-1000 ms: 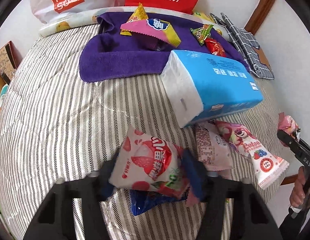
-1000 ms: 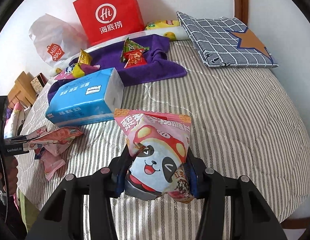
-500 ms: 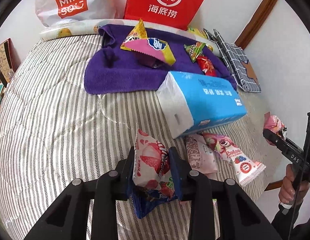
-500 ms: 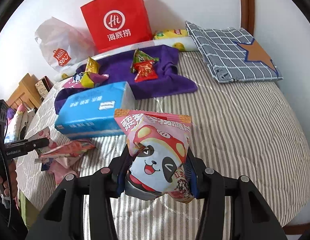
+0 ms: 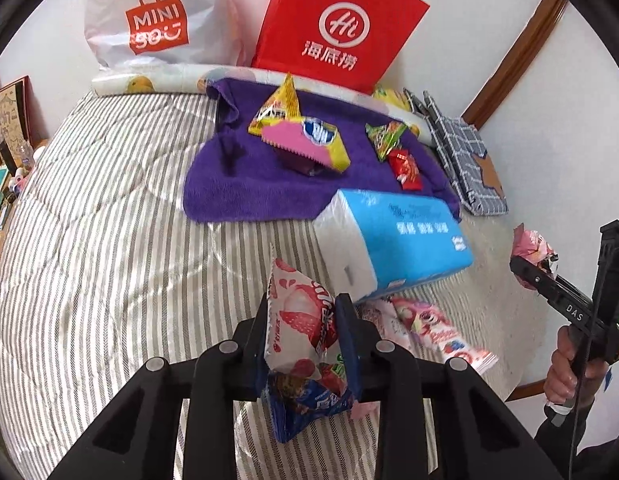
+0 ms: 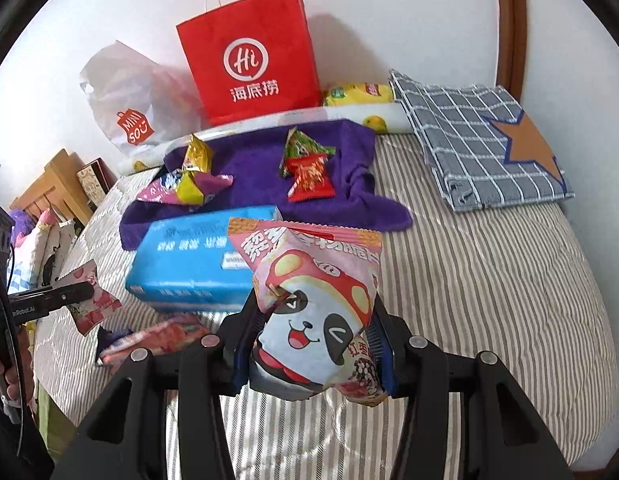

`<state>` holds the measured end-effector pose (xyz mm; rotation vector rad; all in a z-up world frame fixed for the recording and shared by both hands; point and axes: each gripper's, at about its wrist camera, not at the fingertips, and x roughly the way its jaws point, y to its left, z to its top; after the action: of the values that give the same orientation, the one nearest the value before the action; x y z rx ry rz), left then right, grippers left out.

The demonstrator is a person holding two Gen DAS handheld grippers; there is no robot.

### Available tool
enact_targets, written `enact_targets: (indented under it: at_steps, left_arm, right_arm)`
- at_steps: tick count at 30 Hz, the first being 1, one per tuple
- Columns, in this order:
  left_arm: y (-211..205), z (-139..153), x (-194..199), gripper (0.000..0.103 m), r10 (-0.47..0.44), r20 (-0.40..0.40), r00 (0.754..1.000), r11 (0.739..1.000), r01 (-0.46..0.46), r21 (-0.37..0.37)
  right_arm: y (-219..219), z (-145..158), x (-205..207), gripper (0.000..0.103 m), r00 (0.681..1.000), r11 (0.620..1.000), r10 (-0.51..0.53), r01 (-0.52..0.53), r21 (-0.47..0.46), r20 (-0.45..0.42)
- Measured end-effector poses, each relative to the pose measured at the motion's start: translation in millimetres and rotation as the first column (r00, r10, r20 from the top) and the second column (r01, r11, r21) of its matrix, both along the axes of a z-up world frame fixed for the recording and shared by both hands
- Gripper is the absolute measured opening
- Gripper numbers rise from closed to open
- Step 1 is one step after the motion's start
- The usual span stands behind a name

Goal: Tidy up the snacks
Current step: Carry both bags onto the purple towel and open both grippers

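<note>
My left gripper (image 5: 305, 332) is shut on a white-and-red strawberry snack packet (image 5: 297, 320) and holds it above the striped bed; it also shows in the right wrist view (image 6: 89, 300). A blue packet (image 5: 305, 408) lies under it. My right gripper (image 6: 313, 340) is shut on a pink panda snack bag (image 6: 313, 308), also seen in the left wrist view (image 5: 533, 248). A purple towel (image 5: 249, 188) at the back carries a yellow packet (image 5: 281, 104), a pink-yellow packet (image 5: 305, 142), a green packet (image 5: 385, 138) and a red packet (image 5: 405, 168).
A blue tissue pack (image 5: 397, 244) lies mid-bed, with pink snack packets (image 5: 433, 328) beside it. A red paper bag (image 5: 333, 28) and a white Miniso bag (image 5: 157, 20) stand at the wall. A folded checked cloth (image 6: 477, 140) lies at the right. Wooden furniture (image 6: 57, 188) stands left.
My left gripper closed on the strawberry packet and lifted it off the bed. My right gripper rose with the panda bag still held.
</note>
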<state>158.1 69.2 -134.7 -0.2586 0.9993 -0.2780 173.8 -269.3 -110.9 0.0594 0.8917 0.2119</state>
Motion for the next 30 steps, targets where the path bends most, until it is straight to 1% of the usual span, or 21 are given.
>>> enact_targets:
  at_steps: [7,10,19,25,30]
  left_arm:
    - [3.3,19.5,16.2,0.028,0.015,0.041,0.999,0.999,-0.014,-0.030]
    - [3.8,27.8,25.3,0.028,0.024,0.055,0.998,0.999,-0.022,-0.031]
    - [13.6,41.5,61.5,0.028,0.062,0.072,0.995,0.998,-0.060,-0.031]
    - [22.3,38.0,88.4,0.028,0.089,0.064,0.994,0.996,-0.088,-0.014]
    - [29.5,27.2,108.8,0.028,0.111,0.049,0.993,0.994,-0.112,0.011]
  right_arm:
    - [6.7,19.7,19.2,0.049,0.999,1.000,0.007,-0.007,0.005,0.039]
    - [8.7,26.7,33.2,0.049,0.999,1.000,0.003,-0.004,0.018,0.047]
    - [16.7,33.3,77.2,0.049,0.999,0.999,-0.004,0.003,0.043,0.040]
    - [23.0,29.5,103.8,0.048,0.999,0.999,-0.004,0.003,0.042,0.037]
    - [28.8,16.6,126.5,0.049,1.000,0.999,0.004,-0.005,0.038,0.016]
